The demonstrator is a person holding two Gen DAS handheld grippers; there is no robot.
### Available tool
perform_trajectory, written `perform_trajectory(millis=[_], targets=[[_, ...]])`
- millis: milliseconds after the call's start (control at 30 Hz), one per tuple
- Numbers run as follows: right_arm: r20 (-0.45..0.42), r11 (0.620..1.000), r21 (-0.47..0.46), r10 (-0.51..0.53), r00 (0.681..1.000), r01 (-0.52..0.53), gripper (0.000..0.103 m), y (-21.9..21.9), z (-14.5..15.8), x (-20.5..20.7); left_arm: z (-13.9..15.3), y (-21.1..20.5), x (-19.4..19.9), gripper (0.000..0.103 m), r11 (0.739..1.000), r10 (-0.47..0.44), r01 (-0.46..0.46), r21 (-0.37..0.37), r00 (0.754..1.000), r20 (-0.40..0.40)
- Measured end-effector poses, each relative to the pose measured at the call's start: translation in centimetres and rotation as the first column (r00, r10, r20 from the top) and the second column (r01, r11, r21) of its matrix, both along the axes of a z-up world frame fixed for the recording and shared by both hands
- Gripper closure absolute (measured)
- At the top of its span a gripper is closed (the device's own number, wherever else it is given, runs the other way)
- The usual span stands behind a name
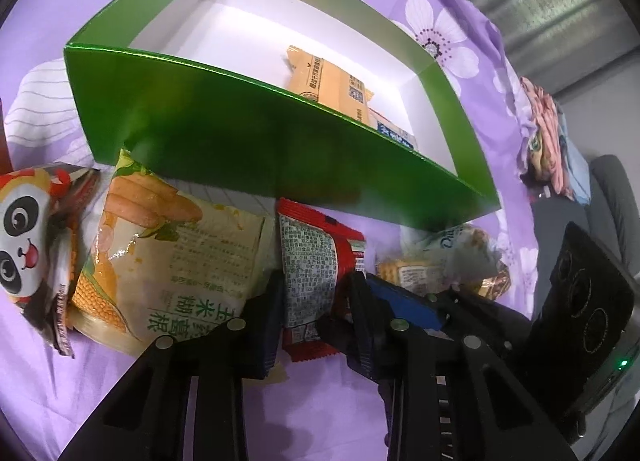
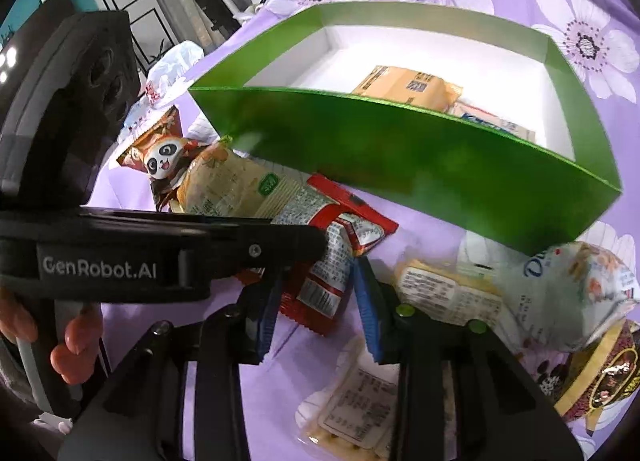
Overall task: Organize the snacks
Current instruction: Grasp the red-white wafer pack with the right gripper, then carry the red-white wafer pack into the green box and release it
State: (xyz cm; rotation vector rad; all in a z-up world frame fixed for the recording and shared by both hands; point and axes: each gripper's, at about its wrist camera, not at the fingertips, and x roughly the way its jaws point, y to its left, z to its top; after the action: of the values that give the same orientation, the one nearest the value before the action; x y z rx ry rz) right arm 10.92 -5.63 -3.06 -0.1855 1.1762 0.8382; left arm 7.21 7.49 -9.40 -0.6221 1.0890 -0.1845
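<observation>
Left gripper (image 1: 310,301) closed on red packet (image 1: 316,261), right gripper (image 2: 316,301) open, empty; slippage risked from crinkly film.

"GenRobot.AI" is printed in pale letters on the black left gripper (image 2: 280,249); Chinese characters "玉米糊" are seen on the corn snack bag (image 1: 168,261). Other labels cannot be read.

Purple floral cloth (image 1: 168,401), green box (image 1: 224,141), scattered snack packets (image 1: 160,261)
</observation>
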Motion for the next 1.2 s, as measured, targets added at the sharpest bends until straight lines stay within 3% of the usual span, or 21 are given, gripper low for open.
perform_trajectory(millis=[133, 400, 733, 1200], targets=[[-0.001, 0.999, 0.032, 0.001, 1.000, -0.001, 0.065, -0.1, -0.1, -0.1, 0.0, 0.1, -0.1, 0.071, 1.000, -0.007, 0.007, -0.004, 1.000, 0.006], [0.055, 0.997, 0.067, -0.029, 0.998, 0.025, 0.073, -0.9, 1.2, -1.5, 1.5, -0.3, -1.5, 0.072, 0.999, -0.032, 0.032, 0.006, 0.998, 0.046], [0.168, 0.992, 0.115, -0.063, 0.984, 0.044, 0.073, -2.7, 5.9, -3.1, 6.2, -1.7, -2.7, 0.072, 0.996, -0.074, 0.064, 0.060, 0.984, 0.165], [0.259, 0.987, 0.164, -0.046, 0.965, 0.003, 0.073, 0.4, 8.4, 1.5, 9.6, 0.8, 0.9, 0.071, 0.992, -0.039, 0.007, 0.127, 0.968, 0.248]])
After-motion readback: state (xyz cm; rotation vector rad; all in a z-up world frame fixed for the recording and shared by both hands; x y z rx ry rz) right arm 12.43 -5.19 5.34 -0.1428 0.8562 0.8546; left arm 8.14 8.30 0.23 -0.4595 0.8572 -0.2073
